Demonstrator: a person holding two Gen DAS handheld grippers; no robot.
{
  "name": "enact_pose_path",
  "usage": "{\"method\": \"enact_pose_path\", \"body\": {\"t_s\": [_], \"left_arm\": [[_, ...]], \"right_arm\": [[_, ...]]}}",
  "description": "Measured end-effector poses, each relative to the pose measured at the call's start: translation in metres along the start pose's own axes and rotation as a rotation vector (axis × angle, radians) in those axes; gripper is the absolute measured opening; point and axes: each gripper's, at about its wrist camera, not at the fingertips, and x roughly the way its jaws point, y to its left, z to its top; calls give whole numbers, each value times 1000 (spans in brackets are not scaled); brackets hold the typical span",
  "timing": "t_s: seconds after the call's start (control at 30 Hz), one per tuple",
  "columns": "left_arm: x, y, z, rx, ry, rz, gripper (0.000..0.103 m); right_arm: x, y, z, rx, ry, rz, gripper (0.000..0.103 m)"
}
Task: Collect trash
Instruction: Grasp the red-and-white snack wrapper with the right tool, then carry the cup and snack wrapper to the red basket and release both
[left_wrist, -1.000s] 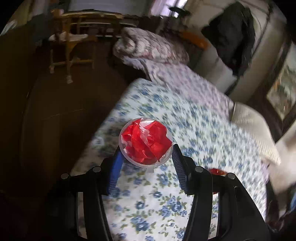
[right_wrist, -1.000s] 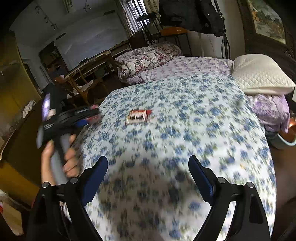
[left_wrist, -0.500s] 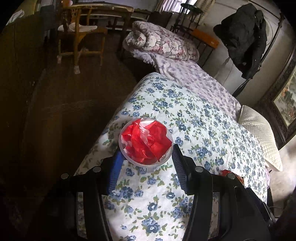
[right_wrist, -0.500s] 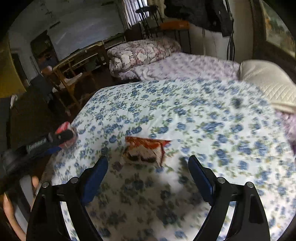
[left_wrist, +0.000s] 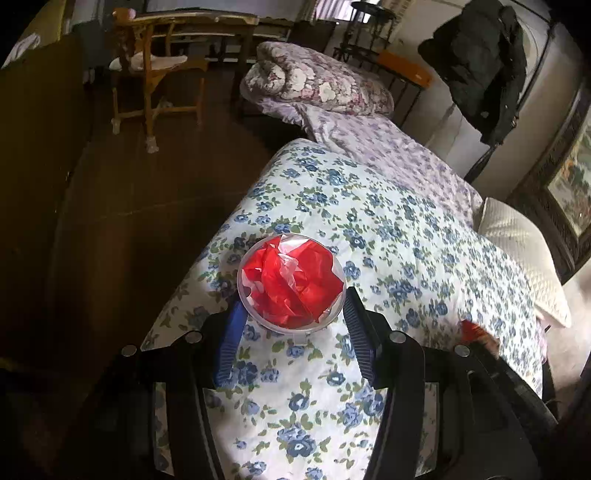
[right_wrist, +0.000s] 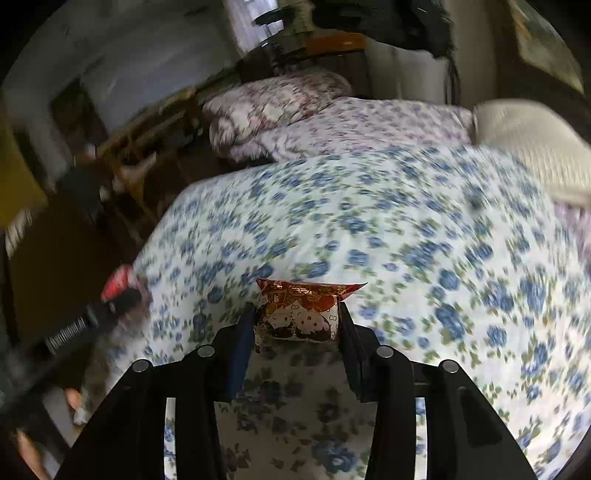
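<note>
Red plastic crumpled in a clear cup sits clamped in the left gripper above the bedspread's left edge, while the right gripper pinches a snack wrapper near its middle, likely lifting next.

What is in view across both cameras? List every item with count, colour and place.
clear cup: one, transparent with red crumpled plastic inside, between the left gripper's fingers.
snack wrapper: one, red and white, between the right gripper's fingers, over the quilt.
floral quilt: one, white with blue flowers, covering the bed.
rolled comforter: one, purple-pink floral, far end of the bed.
cream pillow: one, right edge of the bed.
black coat: one, hanging by the wall.
wooden chair: one, on the floor left of the bed.
left gripper: black, blue pads, shut on the cup.
right gripper: black, shut on the wrapper.
</note>
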Motion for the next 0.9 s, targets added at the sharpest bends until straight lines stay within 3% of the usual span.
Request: {"method": "enact_pose_path", "body": {"t_s": [0.1,0.33,0.7,0.9], "left_arm": [[-3,-7,-3,27,-4,6,53],[-14,-27,-9,82,-38,10,53],[-44,-49,-29,121,-113,-67,53],[-67,-68,-58,201,-170,-81,53]], "right_arm": [[-9,-25,-4,116,-37,81,43],[-27,-33,-8,137,-121,154,43],[-49,-54,-14,191,-166,166,43],[-67,-56,-20,188,-200,181,43]]}}
